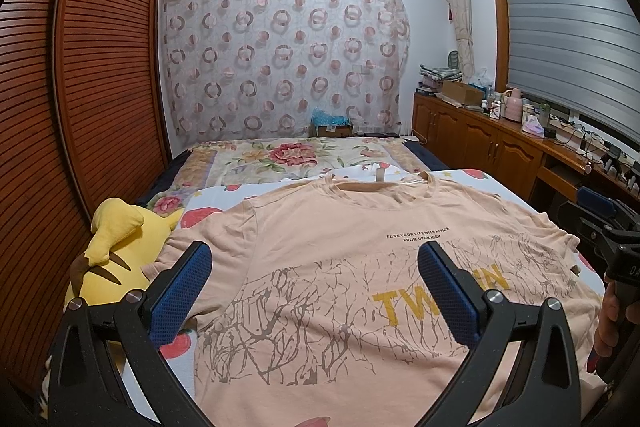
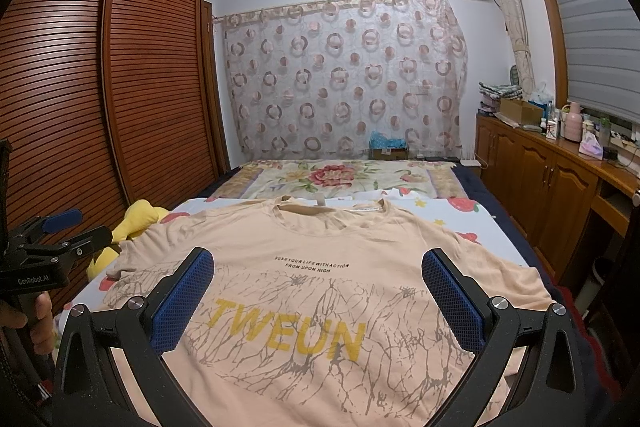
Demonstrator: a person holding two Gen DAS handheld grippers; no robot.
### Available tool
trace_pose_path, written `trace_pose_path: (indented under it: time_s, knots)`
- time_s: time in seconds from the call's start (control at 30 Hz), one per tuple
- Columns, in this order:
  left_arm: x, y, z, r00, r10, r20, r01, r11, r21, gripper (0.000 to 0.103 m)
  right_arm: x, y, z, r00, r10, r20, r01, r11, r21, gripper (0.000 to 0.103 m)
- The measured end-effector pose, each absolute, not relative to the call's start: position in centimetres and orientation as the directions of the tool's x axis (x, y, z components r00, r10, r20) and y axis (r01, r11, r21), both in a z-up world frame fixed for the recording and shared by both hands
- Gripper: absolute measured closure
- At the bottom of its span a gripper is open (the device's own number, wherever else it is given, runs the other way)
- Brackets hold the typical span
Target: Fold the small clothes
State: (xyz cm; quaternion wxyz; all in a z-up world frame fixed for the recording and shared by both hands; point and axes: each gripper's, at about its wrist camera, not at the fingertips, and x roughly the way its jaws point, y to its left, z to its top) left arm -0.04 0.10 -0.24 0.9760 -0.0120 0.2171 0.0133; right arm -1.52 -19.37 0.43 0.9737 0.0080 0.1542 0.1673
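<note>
We see a peach T-shirt (image 2: 320, 267) lying spread flat, front up, on the bed (image 2: 432, 205), its collar toward the far end and its hem toward us; yellow letters and a branch-like print cross the chest. Our left gripper (image 1: 316, 267) hangs above the shirt's left half with its blue-padded fingers (image 1: 180, 295) spread wide and gripping nothing; our right gripper (image 2: 320, 275) hangs over the middle of the shirt, likewise spread wide and holding nothing. From the right camera we see a hand (image 2: 30, 323) around the left tool's handle at the left edge. A yellow plush toy (image 1: 116, 247) lies just beside the shirt's left sleeve; a wooden wardrobe (image 1: 80, 67) stands beyond it; a flowered blanket (image 1: 288, 159) covers the far part of the bed.
</note>
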Motion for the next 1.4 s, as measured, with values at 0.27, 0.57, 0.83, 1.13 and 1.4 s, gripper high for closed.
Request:
trace_pose_path:
  time_s: [0.27, 0.57, 0.83, 1.13, 1.4]
  knots:
    - [0.1, 0.1, -0.5, 0.906, 0.022, -0.424, -0.032, 0.999, -0.017, 0.000, -1.5, -19.4, 0.4, 0.896, 0.328, -0.298, -0.323, 0.944, 0.067, 0.000]
    - [0.1, 0.0, -0.4, 0.905, 0.022, -0.425, -0.032, 0.999, -0.017, 0.000, -1.5, -19.3, 0.4, 0.895, 0.331, -0.301, -0.325, 0.943, 0.069, 0.000]
    - [1.1, 2.2, -2.6, 0.890, 0.023, -0.455, -0.042, 0.999, -0.032, 0.000, -0.4, -18.8, -0.1, 0.878, 0.353, -0.324, -0.346, 0.935, 0.080, 0.000]
    - [3.8, 6.1, -5.8, 0.834, 0.061, -0.548, -0.095, 0.995, -0.034, 0.000, 3.5, -15.6, -1.2, 0.807, 0.430, -0.405, -0.449, 0.892, 0.052, 0.000]
    - [5.0, 9.0, -6.7, 0.801, 0.121, -0.587, -0.149, 0.989, -0.001, 0.000, 8.0, -15.4, 0.1, 0.758, 0.455, -0.467, -0.505, 0.863, 0.020, 0.000]
